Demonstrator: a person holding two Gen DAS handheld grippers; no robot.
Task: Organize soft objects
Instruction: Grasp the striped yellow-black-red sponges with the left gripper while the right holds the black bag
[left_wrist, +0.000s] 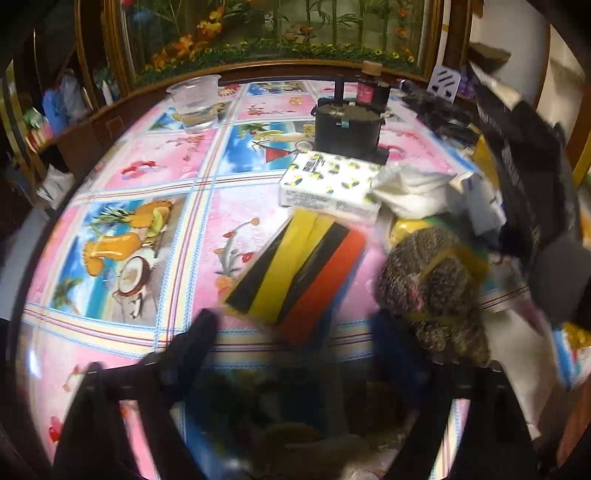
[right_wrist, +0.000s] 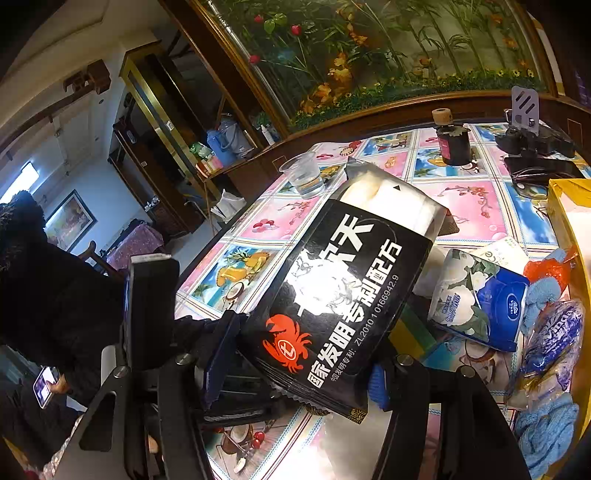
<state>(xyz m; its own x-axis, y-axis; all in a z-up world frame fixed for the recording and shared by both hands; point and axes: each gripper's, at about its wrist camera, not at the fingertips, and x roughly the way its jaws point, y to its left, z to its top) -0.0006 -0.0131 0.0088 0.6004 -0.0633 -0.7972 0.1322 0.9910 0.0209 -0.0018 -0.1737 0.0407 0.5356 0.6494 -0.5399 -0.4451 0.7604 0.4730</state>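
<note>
My right gripper (right_wrist: 299, 354) is shut on a black packet (right_wrist: 347, 284) with a red crab and white Chinese print, holding it tilted above the table. The same packet shows blurred at the right of the left wrist view (left_wrist: 524, 147). My left gripper (left_wrist: 295, 332) is open and empty, low over the table, just short of a stack of sponges (left_wrist: 299, 273) striped black, yellow and red. A brown scouring pad bundle (left_wrist: 436, 291) tied with yellow bands lies to the right of the sponges. A lemon-print tissue pack (left_wrist: 328, 184) lies behind them.
The pink pictured tablecloth (left_wrist: 147, 177) covers the table. On it are a clear plastic cup (left_wrist: 195, 103), a black box (left_wrist: 347, 129), a dark bottle (right_wrist: 454, 140), a blue-white tissue pack (right_wrist: 480, 299), blue cloths (right_wrist: 543, 432), a yellow box (right_wrist: 565, 206). A person with a phone (right_wrist: 46, 386) is at left.
</note>
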